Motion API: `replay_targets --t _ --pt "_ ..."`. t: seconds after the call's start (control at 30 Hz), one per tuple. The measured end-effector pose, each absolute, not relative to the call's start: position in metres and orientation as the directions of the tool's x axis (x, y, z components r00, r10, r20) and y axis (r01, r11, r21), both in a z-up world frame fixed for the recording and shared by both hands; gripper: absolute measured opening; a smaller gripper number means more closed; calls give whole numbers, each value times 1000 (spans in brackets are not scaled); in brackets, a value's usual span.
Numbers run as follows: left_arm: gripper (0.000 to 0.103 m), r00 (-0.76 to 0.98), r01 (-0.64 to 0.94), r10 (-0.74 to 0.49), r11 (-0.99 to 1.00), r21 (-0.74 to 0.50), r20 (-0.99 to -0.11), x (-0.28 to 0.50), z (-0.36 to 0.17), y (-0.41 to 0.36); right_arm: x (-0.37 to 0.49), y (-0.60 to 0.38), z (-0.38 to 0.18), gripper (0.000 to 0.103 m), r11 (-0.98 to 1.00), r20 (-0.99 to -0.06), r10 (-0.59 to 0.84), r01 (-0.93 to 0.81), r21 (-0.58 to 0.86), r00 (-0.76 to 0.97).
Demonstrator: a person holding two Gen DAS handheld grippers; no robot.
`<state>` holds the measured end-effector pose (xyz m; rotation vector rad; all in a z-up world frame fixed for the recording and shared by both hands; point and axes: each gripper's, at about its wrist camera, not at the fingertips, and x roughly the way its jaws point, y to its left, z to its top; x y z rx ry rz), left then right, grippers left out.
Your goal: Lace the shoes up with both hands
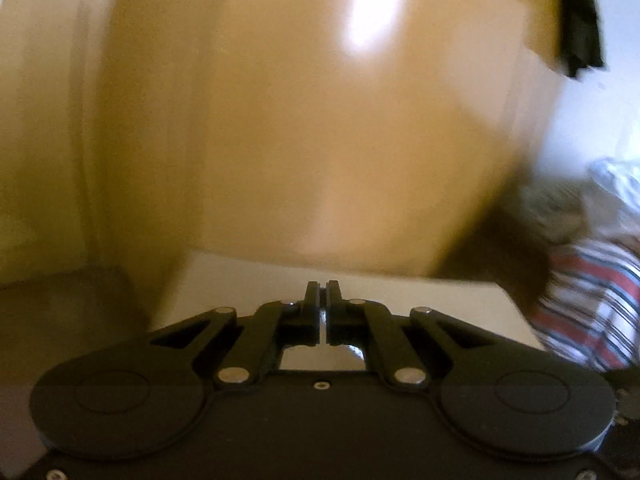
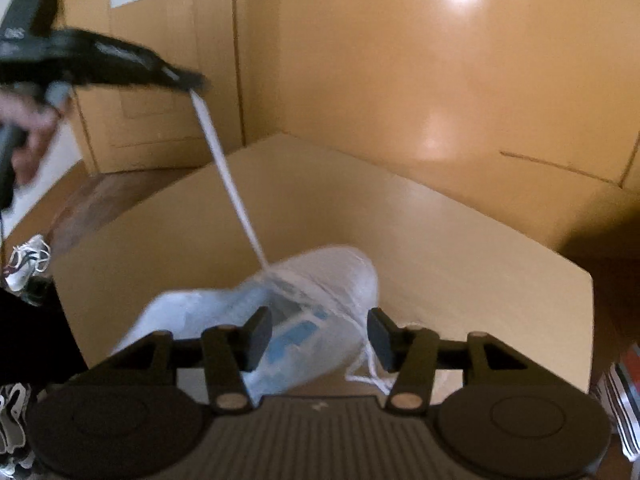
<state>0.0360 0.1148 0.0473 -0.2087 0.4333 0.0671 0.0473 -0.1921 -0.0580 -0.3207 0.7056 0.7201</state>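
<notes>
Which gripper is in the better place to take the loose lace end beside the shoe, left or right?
Right. The right gripper is open just above the white shoe, with the loose lace end near it. The left gripper is raised, shut on the taut lace.

My left gripper (image 1: 321, 286) has its two fingers pressed together, only a hairline slit between the pads, pointing toward twelve o'clock in its own camera. Seen from my right wrist camera, that same left gripper (image 2: 192, 80) sits high up at about ten o'clock, its body stretched level and its tip aimed toward three o'clock, blurred. My hand (image 2: 30, 140) wraps its handle at nine o'clock, fingers curled around the grip. My right gripper (image 2: 319, 334) is held low at six o'clock with its fingers spread wide apart, the two black pads facing each other across a broad gap, nothing between them being pinched.
</notes>
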Motion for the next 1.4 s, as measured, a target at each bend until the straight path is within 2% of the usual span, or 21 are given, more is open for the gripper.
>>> replay_targets --t 0.17,0.3,0.37,0.4,0.57,0.73,0.93,1.17,1.23,1.27,1.3,1.4 --pt "0 907 -280 208 947 -155 -366 11 63 179 63 -221 -62 52 767 -715 452 -642 6 534" --pt "0 891 -376 309 913 -159 -333 -7 72 216 76 -239 -69 51 808 -723 412 -589 8 555" --pt "0 890 -374 305 914 -157 -339 -7 70 216 91 -241 -76 49 815 -728 385 -578 -19 567" --pt "0 891 -359 292 922 -147 -347 -4 67 211 98 -242 -79 44 819 -731 372 -573 -32 572" --pt "0 896 -222 163 970 -98 -414 17 46 163 135 -246 -96 35 833 -740 303 -544 -100 600" --pt "0 881 -79 40 995 -65 -471 36 29 111 159 -228 -110 35 793 -747 271 -580 -184 607" --pt "0 870 -25 -11 998 -66 -494 40 21 92 181 -227 -129 35 783 -779 234 -588 -204 581" --pt "0 863 -12 -28 997 -77 -504 45 25 87 193 -243 -127 35 805 -780 295 -583 -109 552" --pt "0 861 -11 -33 997 -82 -507 50 23 85 194 -246 -125 29 812 -782 306 -577 -83 543" --pt "0 861 -10 -34 996 -84 -508 53 21 83 195 -247 -125 11 816 -783 312 -574 -70 539" --pt "0 860 -9 -35 996 -84 -509 55 20 81 195 -248 -124 4 819 -783 318 -571 -57 534" --pt "0 859 -6 -38 996 -85 -510 58 16 79 197 -252 -122 2 828 -785 335 -561 -19 521"
